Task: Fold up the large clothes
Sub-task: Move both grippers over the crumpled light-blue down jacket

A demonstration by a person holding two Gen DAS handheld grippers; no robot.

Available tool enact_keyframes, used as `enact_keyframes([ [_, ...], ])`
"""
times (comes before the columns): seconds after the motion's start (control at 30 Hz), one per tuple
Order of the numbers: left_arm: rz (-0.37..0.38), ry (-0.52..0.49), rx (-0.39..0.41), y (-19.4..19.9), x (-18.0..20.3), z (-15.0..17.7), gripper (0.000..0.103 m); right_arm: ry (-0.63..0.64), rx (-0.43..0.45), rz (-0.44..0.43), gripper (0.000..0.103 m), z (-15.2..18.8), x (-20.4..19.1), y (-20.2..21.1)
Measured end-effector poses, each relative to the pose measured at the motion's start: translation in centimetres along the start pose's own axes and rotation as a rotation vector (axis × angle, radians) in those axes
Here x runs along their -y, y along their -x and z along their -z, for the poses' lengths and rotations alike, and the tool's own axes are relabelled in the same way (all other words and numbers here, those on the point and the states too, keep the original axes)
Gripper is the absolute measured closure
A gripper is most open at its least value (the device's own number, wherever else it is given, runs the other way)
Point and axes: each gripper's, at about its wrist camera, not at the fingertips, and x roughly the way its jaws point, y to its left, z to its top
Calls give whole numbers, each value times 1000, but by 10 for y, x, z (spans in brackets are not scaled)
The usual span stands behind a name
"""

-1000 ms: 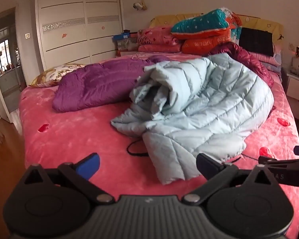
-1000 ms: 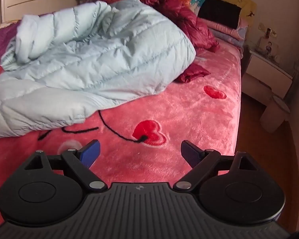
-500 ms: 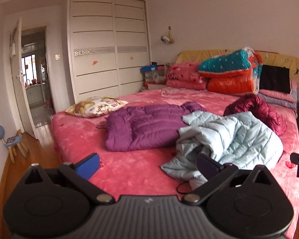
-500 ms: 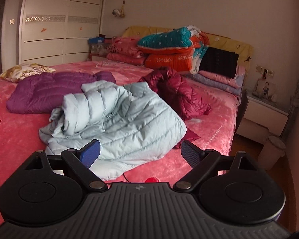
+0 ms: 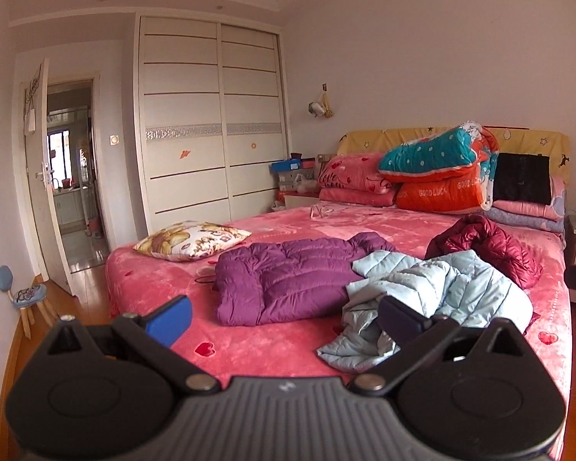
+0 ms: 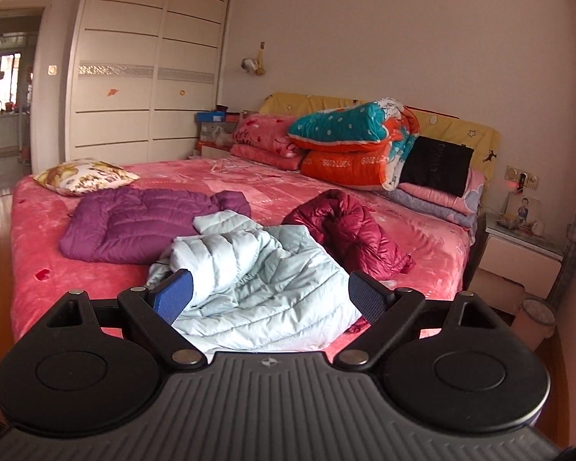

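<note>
A crumpled light blue down jacket [image 5: 434,299] [image 6: 257,284] lies near the foot of the pink bed [image 5: 280,345] [image 6: 38,299]. A folded purple down jacket [image 5: 288,280] [image 6: 142,226] lies to its left. A dark red down jacket [image 5: 487,246] [image 6: 349,230] lies bunched behind it. My left gripper [image 5: 284,319] is open and empty, held back from the bed's foot. My right gripper [image 6: 269,294] is open and empty, also back from the bed, facing the blue jacket.
A floral pillow [image 5: 192,240] lies at the bed's left edge. Stacked quilts and pillows [image 5: 434,176] sit against the headboard. A white wardrobe [image 5: 207,130] and open door stand left. A nightstand [image 6: 518,253] and bin [image 6: 533,320] stand right. A small stool [image 5: 27,296] is far left.
Both grippers have pulled back and risen away from the bed. The blue jacket, close up a second ago, now lies farther off with the whole room in view. Both stayed open.
</note>
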Motion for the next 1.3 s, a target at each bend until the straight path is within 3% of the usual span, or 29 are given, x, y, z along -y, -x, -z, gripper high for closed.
enact_keyframes([
  [0.53,51,-7,-6,7,14,4,1,1,50,-44,0,4,-3,11],
  [0.93,79,-55,-81,-21,41,18,1,-22,74,-39,0,32,5,-10],
  [1.3,112,-112,-145,-48,68,37,1,-81,25,-7,0,63,18,-45],
])
